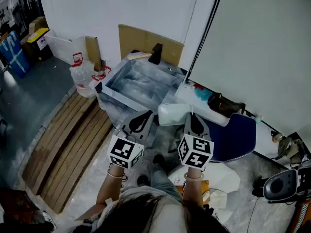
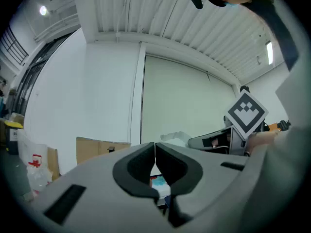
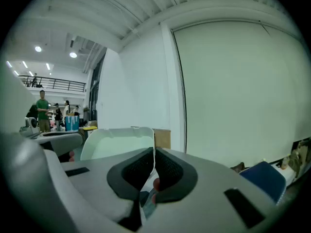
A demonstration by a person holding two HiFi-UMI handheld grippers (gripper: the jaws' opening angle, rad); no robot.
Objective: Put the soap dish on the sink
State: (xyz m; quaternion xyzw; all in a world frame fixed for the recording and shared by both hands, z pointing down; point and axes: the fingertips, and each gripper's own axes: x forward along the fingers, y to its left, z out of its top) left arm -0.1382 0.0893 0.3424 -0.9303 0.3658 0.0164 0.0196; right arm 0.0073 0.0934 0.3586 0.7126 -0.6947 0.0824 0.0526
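Observation:
The soap dish [image 1: 171, 114] is a white, shallow plastic tray held in the air, just short of the near right corner of the steel sink [image 1: 112, 89]. My right gripper [image 1: 193, 123] is shut on the dish's edge. In the right gripper view the soap dish [image 3: 116, 142] stands up to the left of the right gripper [image 3: 154, 164], its thin rim pinched between the pads. My left gripper [image 1: 141, 121] hovers beside the dish on its left and is shut with nothing in it. In the left gripper view the left gripper [image 2: 155, 161] has its pads touching.
A black faucet [image 1: 156, 53] stands at the sink's far edge, with cardboard [image 1: 146, 39] behind it. Wooden slats [image 1: 68, 144] and a plastic water jug [image 1: 80, 79] lie to the left. A blue seat [image 1: 238, 137], a brown bag [image 1: 224, 104] and a black device [image 1: 279, 186] are on the right.

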